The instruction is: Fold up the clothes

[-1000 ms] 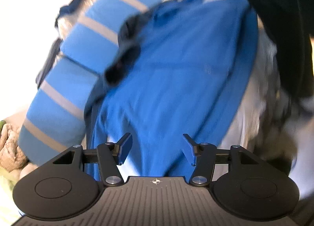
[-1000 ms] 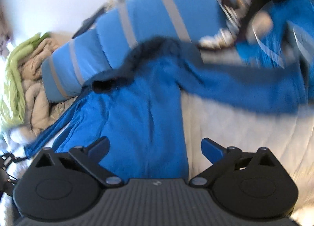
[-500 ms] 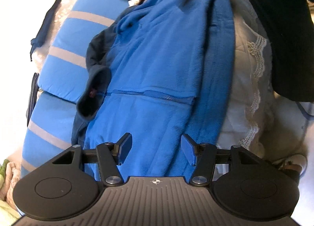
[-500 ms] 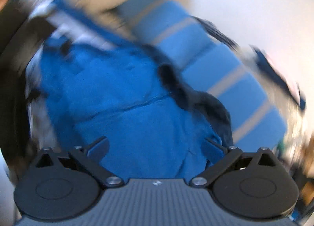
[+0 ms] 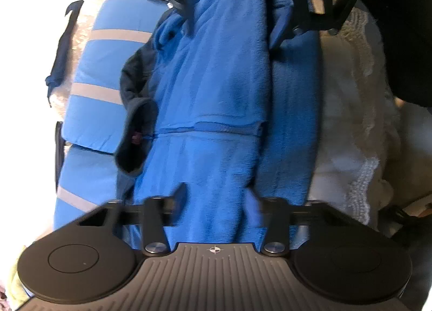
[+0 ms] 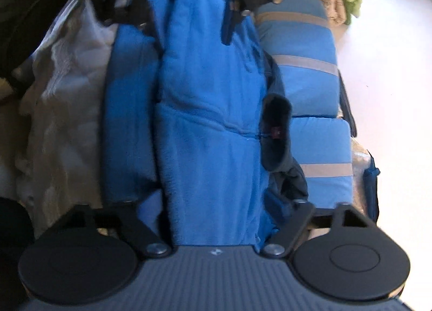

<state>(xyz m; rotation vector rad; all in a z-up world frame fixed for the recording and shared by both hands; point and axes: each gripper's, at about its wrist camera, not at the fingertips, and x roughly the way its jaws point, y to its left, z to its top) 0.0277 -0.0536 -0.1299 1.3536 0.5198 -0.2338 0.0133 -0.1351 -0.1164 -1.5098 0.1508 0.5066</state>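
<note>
I see the blue robe [image 5: 216, 89] lying long on the white bed [image 5: 348, 121]. My left gripper [image 5: 216, 197] and right gripper [image 6: 213, 203] are both closing around its fleece at 6 o'clock

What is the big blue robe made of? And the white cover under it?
The blue robe looks like soft fleece or plush: matte, with a fuzzy nap and no shine. The white cover looks like quilted cotton with a lacy crocheted edge, though blur makes that less sure.
</note>
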